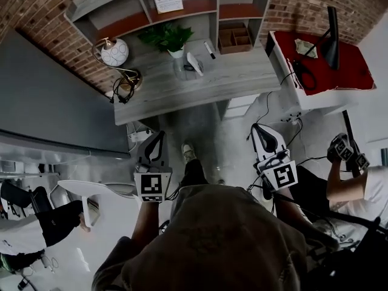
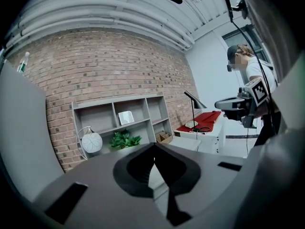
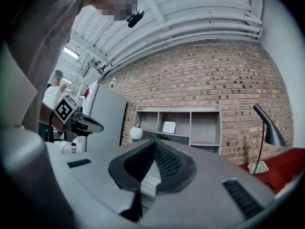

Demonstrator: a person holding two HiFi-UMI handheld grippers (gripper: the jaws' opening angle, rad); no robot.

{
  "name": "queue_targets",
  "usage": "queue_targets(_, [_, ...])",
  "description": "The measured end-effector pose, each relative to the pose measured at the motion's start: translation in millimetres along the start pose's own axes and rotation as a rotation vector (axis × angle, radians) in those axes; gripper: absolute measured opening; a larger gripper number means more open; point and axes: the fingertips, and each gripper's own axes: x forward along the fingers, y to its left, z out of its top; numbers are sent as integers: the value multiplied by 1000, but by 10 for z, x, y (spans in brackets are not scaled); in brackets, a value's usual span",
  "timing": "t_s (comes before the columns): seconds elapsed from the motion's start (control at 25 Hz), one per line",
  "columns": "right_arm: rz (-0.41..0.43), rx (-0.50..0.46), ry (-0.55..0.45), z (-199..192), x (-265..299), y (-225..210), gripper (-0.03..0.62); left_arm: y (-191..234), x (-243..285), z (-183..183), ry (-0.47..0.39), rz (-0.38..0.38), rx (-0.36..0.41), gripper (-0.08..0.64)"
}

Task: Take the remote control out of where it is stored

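Observation:
A grey desk with a shelf unit stands against the brick wall, ahead of me. On the desk, beside a potted plant, lies a slim white thing that looks like the remote control, with a dark pen-like piece near it. My left gripper and right gripper are held over the floor, well short of the desk. Both point toward it. The left gripper has its jaws meeting at the tips, empty. The right gripper is shut too, holding nothing.
A globe lamp and a wooden organiser box stand on the desk. To the right is a red-topped side table with a black lamp and cables. A tall grey panel is on the left. Another person stands at the right.

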Motion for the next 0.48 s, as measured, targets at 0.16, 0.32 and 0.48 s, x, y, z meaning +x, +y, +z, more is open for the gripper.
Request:
queue_targets(0.16, [-1, 25, 26, -108, 197, -46, 14, 121, 197, 7, -4, -9, 3, 11])
queue_targets(0.32, [-3, 25, 28, -135, 424, -81, 14, 251, 345, -70, 23, -17, -11, 11])
queue_targets(0.48, [-1, 16, 36, -171, 664, -146, 14, 450, 509, -110, 29, 0, -25, 11])
